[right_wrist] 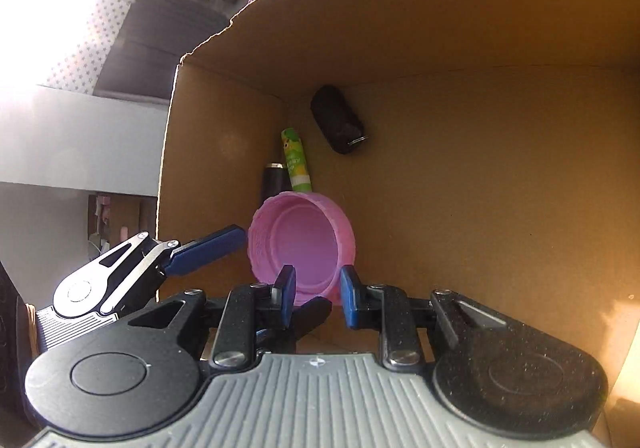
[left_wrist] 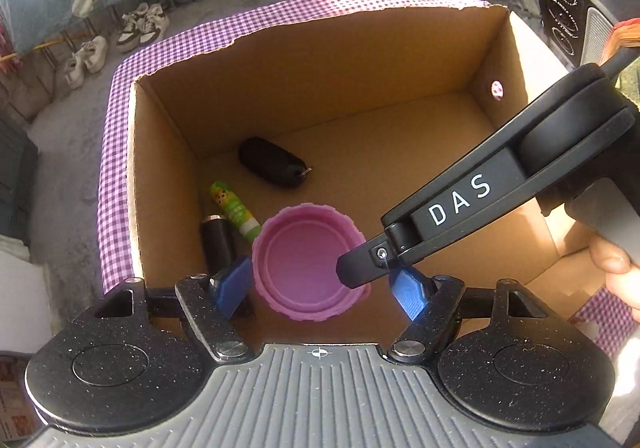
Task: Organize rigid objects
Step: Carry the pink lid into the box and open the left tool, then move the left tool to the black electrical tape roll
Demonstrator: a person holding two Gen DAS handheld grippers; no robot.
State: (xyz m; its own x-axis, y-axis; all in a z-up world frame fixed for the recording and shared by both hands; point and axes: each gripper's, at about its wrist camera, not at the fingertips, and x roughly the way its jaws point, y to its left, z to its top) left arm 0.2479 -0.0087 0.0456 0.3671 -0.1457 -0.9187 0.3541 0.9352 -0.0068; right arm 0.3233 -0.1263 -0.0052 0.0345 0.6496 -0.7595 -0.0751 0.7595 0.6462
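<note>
Left hand-held gripper [left_wrist: 316, 288] gapes around the pink lid [left_wrist: 310, 266] over the cardboard box [left_wrist: 320, 60], apparently dropping it beside 3 items in the left corner; right hand-held gripper [right_wrist: 316, 290] nearly closed, holding nothing.

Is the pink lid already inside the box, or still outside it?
Inside. The pink lid sits low between the box walls, hollow side showing, beside the green tube. Whether it rests on the floor: cannot tell.
</note>
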